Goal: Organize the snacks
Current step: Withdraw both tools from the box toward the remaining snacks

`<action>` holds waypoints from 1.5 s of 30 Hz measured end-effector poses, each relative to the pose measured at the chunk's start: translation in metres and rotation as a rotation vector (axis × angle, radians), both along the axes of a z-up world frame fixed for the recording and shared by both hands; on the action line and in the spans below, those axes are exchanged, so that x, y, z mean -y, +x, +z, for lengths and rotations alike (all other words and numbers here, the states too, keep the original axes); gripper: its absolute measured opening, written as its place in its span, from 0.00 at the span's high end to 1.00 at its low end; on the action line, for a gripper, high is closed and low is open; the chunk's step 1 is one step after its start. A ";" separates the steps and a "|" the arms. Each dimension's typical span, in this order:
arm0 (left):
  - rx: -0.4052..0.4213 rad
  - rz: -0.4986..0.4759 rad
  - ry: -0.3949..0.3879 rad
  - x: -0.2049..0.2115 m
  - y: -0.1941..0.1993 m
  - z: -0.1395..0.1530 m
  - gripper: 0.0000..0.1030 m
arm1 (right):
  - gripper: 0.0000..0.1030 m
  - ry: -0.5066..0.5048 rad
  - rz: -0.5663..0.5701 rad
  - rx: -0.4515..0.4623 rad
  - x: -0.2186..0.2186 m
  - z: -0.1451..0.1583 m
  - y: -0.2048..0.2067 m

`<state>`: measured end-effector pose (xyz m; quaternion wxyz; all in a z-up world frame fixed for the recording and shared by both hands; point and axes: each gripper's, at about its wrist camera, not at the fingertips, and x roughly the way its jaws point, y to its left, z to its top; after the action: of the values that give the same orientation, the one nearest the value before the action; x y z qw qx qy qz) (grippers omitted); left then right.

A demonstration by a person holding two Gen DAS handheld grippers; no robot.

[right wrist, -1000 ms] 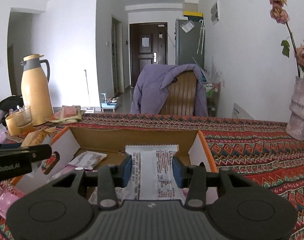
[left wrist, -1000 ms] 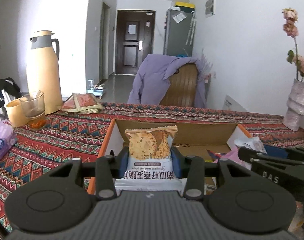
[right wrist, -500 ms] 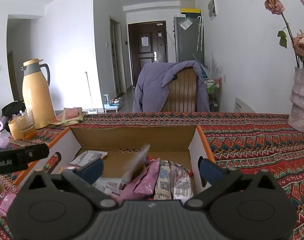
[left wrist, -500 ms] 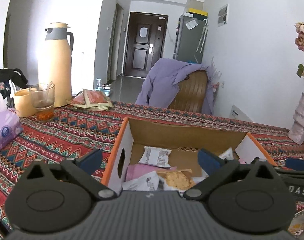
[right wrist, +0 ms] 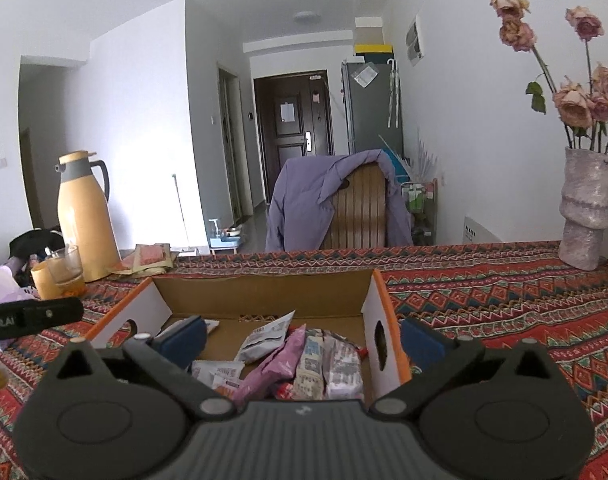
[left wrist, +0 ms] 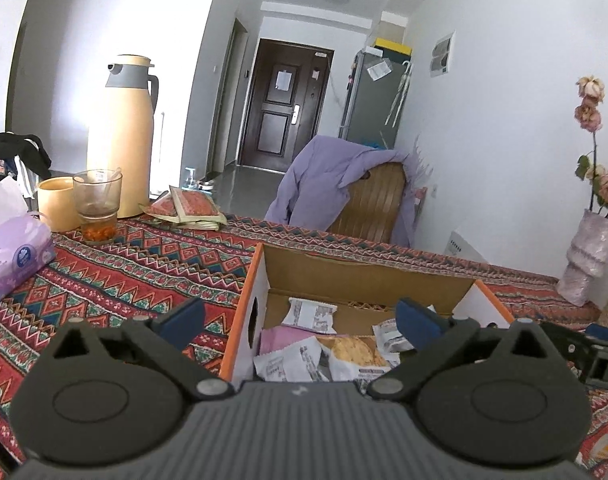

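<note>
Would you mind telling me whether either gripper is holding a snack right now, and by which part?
Neither: the left gripper and right gripper are open and empty, with the snacks lying loose in the box.

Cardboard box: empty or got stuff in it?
Partly filled: cardboard box holds several snack packets on its floor; back of the floor is bare.

The worktop's cloth [left wrist: 143, 272] is red with teal and white zigzags. The cardboard box [right wrist: 378, 292] has orange edges, white side walls and a brown inside. The thermos [left wrist: 121, 140] is pale yellow with a grey top.
</note>
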<state>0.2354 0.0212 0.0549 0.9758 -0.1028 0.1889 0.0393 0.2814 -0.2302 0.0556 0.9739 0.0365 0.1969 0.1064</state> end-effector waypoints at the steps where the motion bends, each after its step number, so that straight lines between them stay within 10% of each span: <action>1: 0.005 0.000 -0.001 -0.001 -0.004 0.000 0.00 | 0.00 -0.002 0.000 0.004 0.003 0.000 -0.004; 25: -0.064 -0.056 0.027 -0.010 -0.090 -0.048 0.00 | 0.00 -0.077 -0.009 -0.053 0.041 -0.058 -0.098; 45: -0.035 -0.029 0.094 -0.007 -0.106 -0.072 0.00 | 0.00 -0.151 -0.096 -0.139 0.057 -0.077 -0.089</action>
<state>0.1297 0.0281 -0.0175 0.9766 -0.0535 0.2055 0.0357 0.1928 -0.2875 -0.0211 0.9619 -0.0204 0.2693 0.0416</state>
